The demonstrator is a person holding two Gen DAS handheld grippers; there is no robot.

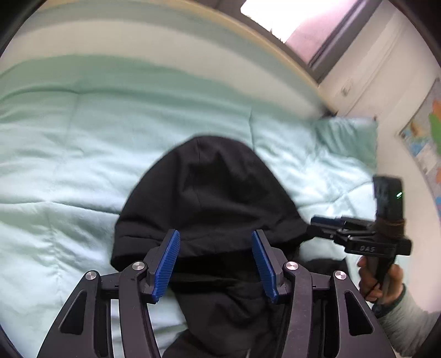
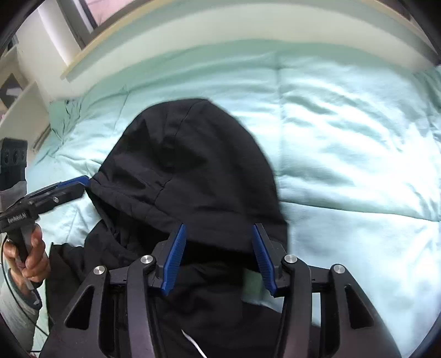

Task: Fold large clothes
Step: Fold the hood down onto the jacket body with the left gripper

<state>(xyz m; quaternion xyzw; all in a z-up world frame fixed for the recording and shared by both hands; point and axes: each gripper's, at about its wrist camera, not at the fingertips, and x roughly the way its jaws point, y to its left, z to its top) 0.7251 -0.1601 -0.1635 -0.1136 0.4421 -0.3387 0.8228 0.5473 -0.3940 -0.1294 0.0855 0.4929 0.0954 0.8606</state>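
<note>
The black hooded jacket (image 1: 209, 192) lies on the pale green bed quilt (image 1: 69, 154); its body is cut off at the near edge, and both views are blurred. The left tongs (image 1: 215, 261) and right tongs (image 2: 219, 256) both stand wide open over the hood, holding nothing. Only the left view shows a wall map (image 1: 424, 137); only the right view shows white shelving (image 2: 19, 91). The hood lies flat and rounded, seams visible.

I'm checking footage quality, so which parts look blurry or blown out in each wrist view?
Left wrist view: the black hood edges smear with motion blur, and the window is blown out. Right wrist view: the hood's right edge blurs, and the mint comforter glares white.
</note>
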